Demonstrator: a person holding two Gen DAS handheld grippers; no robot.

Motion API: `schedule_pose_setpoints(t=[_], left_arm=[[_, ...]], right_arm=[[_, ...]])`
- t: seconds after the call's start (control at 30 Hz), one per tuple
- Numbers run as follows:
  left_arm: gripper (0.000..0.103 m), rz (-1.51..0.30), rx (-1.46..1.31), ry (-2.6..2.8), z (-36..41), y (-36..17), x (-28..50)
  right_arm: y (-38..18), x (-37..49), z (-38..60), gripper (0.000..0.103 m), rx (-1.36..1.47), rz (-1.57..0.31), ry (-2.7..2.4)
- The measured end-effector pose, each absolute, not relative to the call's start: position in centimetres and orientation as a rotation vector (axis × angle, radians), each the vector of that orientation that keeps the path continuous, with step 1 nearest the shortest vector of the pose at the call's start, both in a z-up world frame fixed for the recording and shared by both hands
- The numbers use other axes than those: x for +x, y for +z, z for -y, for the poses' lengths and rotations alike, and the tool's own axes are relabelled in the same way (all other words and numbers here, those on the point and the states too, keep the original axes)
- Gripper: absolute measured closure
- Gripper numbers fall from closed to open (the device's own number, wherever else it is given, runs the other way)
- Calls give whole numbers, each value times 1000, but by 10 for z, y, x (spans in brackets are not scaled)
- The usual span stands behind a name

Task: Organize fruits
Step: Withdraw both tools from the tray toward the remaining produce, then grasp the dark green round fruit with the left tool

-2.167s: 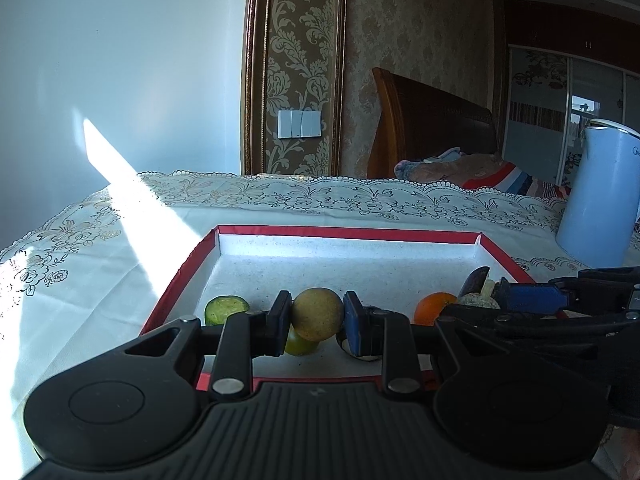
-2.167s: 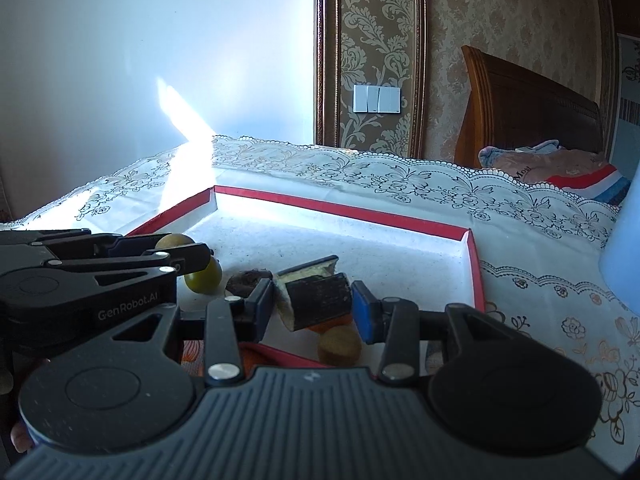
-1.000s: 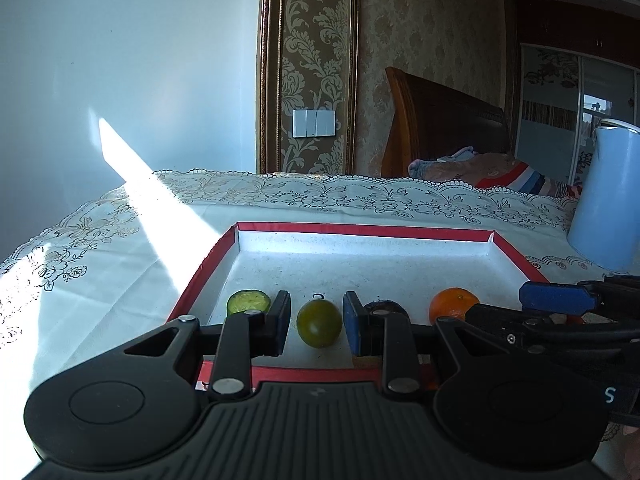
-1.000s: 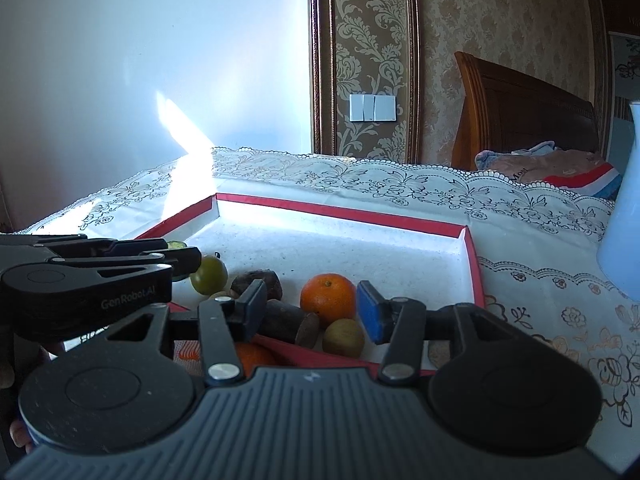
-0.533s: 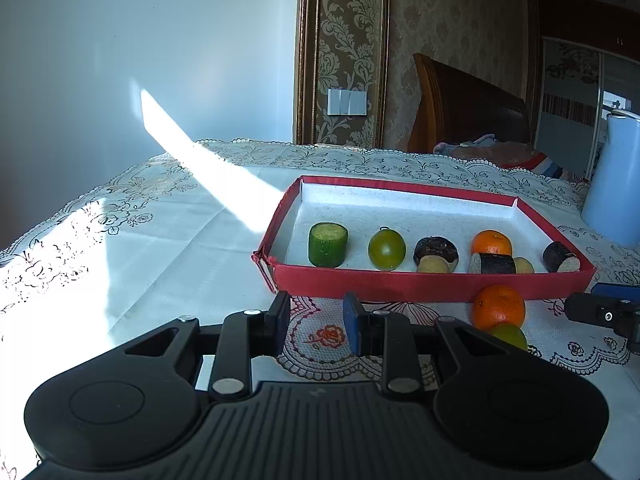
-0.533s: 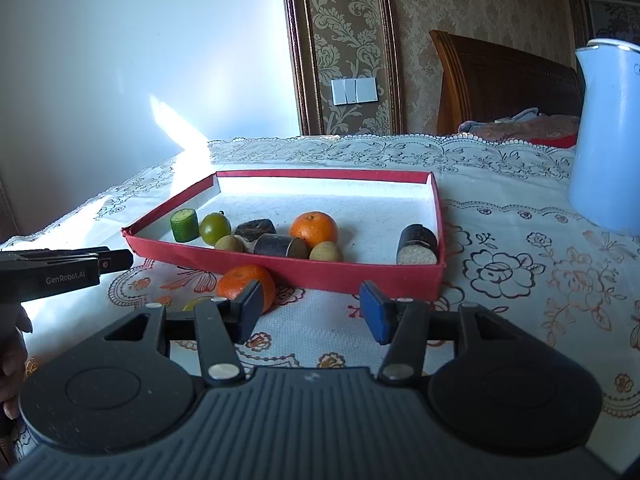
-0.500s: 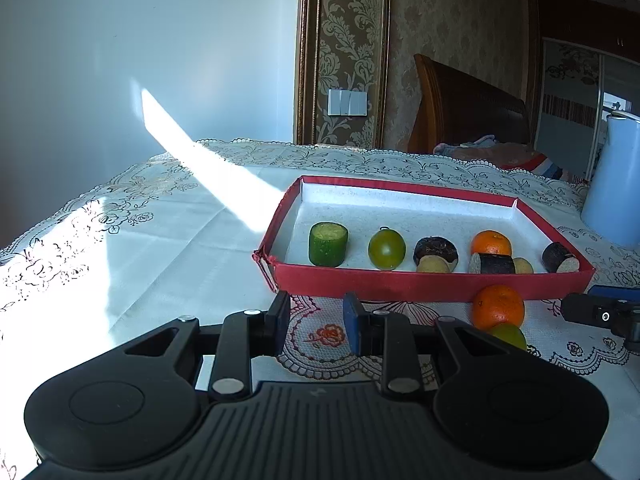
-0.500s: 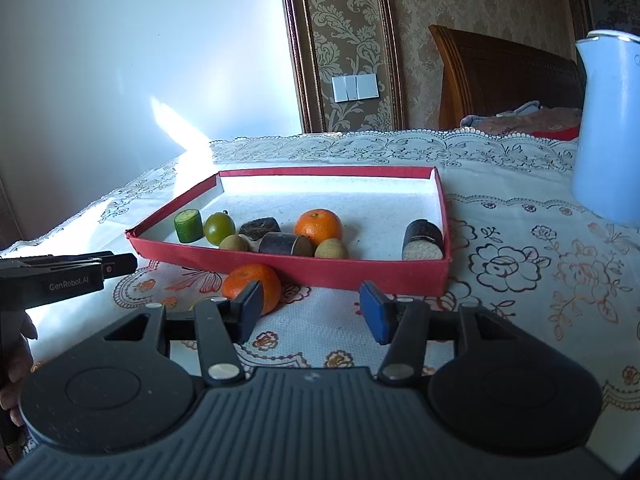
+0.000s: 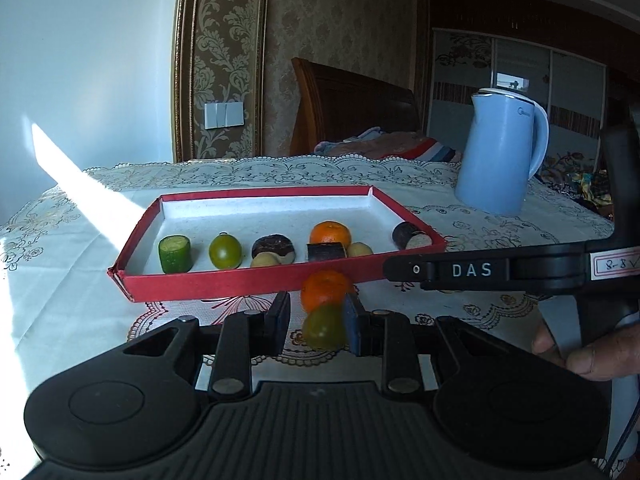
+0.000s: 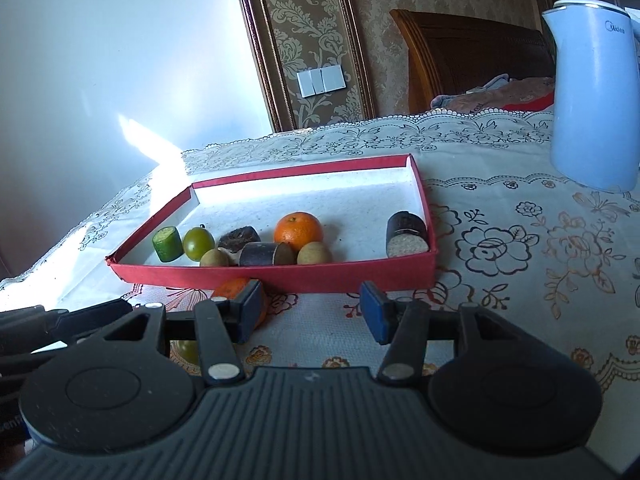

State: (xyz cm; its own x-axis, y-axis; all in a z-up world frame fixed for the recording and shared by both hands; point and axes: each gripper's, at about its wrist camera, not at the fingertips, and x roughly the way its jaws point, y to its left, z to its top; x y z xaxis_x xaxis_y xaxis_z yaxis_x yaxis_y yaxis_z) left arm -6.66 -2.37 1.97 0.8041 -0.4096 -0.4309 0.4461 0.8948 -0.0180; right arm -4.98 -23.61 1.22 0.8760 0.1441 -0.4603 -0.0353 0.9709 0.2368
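Fruits sit in the red tray [image 9: 256, 280] in the left wrist view — cucumber piece [image 9: 174, 255], green tomato [image 9: 225, 251], orange [image 9: 330, 234]. Left gripper [image 9: 316, 318] is narrow, empty; another orange [image 9: 323, 289] and a green fruit [image 9: 323, 326] lie on the tablecloth [image 9: 72, 280] beyond.

Right wrist view — right gripper [image 10: 310, 311] stands partly open, empty, before the tray [image 10: 280, 278].

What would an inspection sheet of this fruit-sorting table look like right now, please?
Surface: lace tablecloth, sunlit at left.
Job's things: red tray holds cucumber piece, green fruit, orange, small tan fruits and dark cut pieces; second orange and second green fruit lie outside, before its near wall.
Clutter: blue kettle behind the tray.
Grippers: left gripper closed down, gripping nothing; right gripper open, empty.
Cables: possibly a thin cord below the hand; unclear.
Surroundings: wooden headboard, wall switch.
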Motion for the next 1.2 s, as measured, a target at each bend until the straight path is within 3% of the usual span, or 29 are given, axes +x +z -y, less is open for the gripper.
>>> schedule_pose_setpoints(t=[0.3, 0.33, 0.4, 0.43, 0.57, 0.87, 1.03, 1.1, 1.2], left_arm=[[71, -501, 176, -395, 54, 1, -47], [69, -505, 170, -387, 52, 1, -45], [56, -518, 168, -376, 50, -2, -42], [56, -528, 164, -371, 49, -4, -39], [56, -560, 106, -349, 41, -5, -30], [74, -551, 16, -327, 11, 0, -29], [74, -562, 30, -385, 5, 1, -25], [74, -571, 45, -408, 10, -3, -23], [74, -562, 60, -393, 17, -3, -19]], right_arm=[[12, -55, 240, 52, 234, -488, 125], [11, -56, 240, 52, 235, -489, 130], [10, -56, 241, 52, 240, -490, 134], [9, -55, 241, 52, 242, -492, 135], [5, -53, 239, 52, 246, -504, 141], [6, -51, 221, 52, 215, -513, 168], [8, -50, 207, 52, 179, -508, 177], [7, -50, 206, 44, 176, -506, 171], [7, -51, 207, 42, 180, -504, 162]])
